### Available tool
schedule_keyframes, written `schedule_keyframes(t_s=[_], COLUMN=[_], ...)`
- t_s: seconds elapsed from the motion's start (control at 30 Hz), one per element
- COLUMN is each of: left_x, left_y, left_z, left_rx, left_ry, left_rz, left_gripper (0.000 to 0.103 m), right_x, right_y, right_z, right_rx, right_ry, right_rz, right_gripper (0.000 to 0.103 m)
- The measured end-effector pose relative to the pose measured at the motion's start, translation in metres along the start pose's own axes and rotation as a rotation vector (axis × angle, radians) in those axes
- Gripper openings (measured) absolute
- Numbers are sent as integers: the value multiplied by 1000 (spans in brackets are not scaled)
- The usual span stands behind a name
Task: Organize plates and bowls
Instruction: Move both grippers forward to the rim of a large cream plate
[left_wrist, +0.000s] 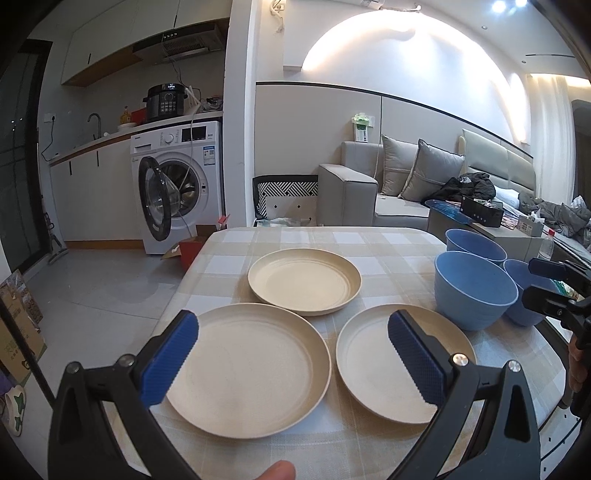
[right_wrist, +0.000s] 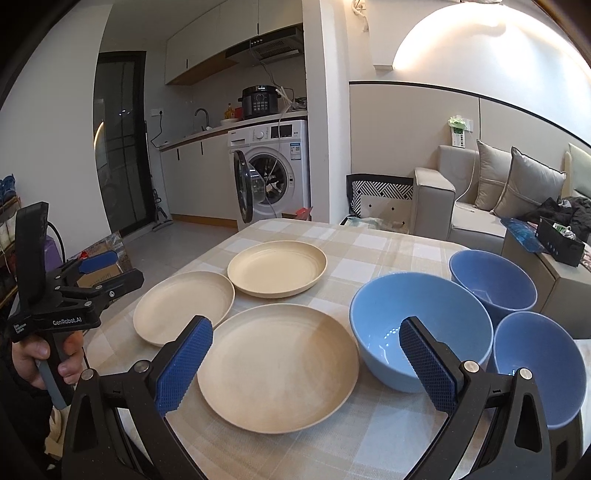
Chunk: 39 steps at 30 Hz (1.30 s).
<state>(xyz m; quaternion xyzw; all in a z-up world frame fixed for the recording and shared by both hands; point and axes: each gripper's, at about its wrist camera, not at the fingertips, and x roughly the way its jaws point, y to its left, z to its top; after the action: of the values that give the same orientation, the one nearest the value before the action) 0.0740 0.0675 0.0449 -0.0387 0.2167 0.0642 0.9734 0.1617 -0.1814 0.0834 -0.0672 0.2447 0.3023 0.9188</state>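
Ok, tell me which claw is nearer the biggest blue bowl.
Right. The right claw hangs open just in front of the biggest blue bowl. The left claw is open over the cream plates, farther to the bowl's left.

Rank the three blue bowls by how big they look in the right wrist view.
1. Middle bowl, widest rim.
2. Nearest bowl on the right and far bowl: they look alike; differing nearness to the camera leaves their order unsure.
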Motion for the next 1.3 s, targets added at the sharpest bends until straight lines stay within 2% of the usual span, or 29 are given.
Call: schedule_keyframes(t_s=[0.87,1.3], left_x=[67,100], left_y=[24,34], left_z=[42,56], left_rx=[-50,-59], left_ry=[89,125], left_rz=[39,69], left_gripper=[103,103], right_x=[67,112], right_y=[-11,-14], right_z=[68,95], right_rx=[5,16], right_ry=[59,127], right_rz=[48,71], right_gripper=[103,103])
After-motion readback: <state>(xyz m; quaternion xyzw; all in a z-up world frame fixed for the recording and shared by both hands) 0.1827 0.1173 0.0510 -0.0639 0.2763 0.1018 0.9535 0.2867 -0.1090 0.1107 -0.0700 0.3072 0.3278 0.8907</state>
